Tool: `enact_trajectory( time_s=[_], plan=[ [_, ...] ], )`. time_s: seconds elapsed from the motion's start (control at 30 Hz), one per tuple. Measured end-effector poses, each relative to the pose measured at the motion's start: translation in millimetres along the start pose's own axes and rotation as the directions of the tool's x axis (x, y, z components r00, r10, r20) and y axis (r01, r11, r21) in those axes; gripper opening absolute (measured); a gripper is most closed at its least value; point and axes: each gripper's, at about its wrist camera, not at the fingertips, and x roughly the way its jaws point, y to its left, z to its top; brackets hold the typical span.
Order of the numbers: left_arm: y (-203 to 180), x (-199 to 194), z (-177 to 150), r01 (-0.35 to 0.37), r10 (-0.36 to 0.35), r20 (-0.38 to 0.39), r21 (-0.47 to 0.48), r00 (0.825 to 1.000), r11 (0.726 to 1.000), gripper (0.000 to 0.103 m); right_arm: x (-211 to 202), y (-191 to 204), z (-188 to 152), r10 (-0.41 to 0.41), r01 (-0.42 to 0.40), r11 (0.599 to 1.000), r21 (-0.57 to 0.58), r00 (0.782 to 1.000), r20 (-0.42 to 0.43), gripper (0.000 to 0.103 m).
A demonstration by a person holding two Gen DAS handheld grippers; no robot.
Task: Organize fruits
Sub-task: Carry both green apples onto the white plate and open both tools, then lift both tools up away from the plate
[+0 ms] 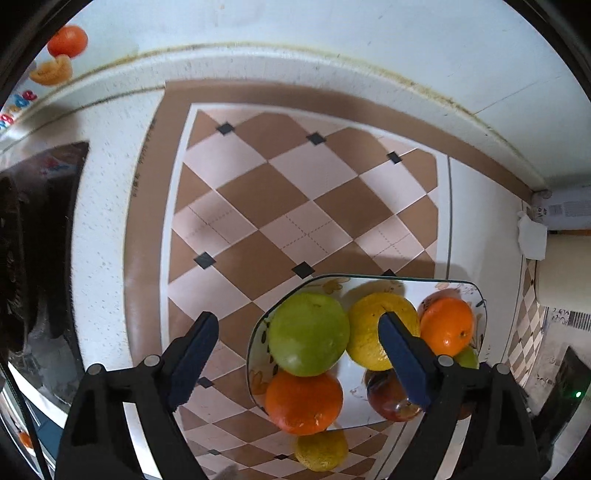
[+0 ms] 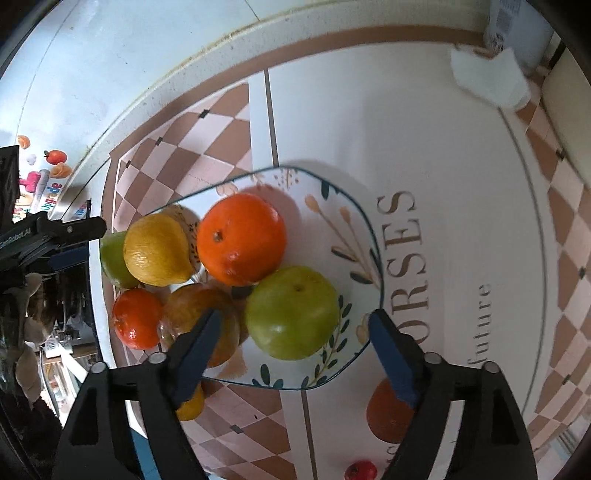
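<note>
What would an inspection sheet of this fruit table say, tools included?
Surface: checkered tablecloth with lettering.
Job's things: plate piled with a green apple, oranges, lemon; another lemon and orange lie off it.
Clutter: white tissue, small red fruit.
Grippers: left tool and right tool open above the plate, holding nothing.
Cables: nothing seen.
Surroundings: white wall with fruit stickers.

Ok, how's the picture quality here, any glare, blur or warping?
Left wrist view: strong fisheye bending of the wall edge, sharp fruit, a soft shine on the green apple. Right wrist view: same warping, glossy highlights on the orange, blur toward the right rim.
</note>
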Motion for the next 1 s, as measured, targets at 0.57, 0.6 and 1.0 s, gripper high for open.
enact_trajectory(
  time_s=[0.57,0.6,1.0],
  plan=[
    [-26,-71,-96,-0.127,0.108,0.234,0.071,0.966,0.989,0.089,-73,39,-41,-0.147,0.166,0.978,-0.125,0.978,0.146,0.092],
    [-26,-74,-101,-0.118,0.098,0.236,0.069,0.967,0.991,0.089,-78,41,-45,-0.151,0.172,0.977,-0.129,0.976,0.158,0.092],
    [-22,-111,-162,-0.091,0.068,0.310,0.060,0.948,0.994,0.089,-137,62,-95,-0.162,0.210,0.964,-0.164,0.951,0.264,0.092]
  ],
)
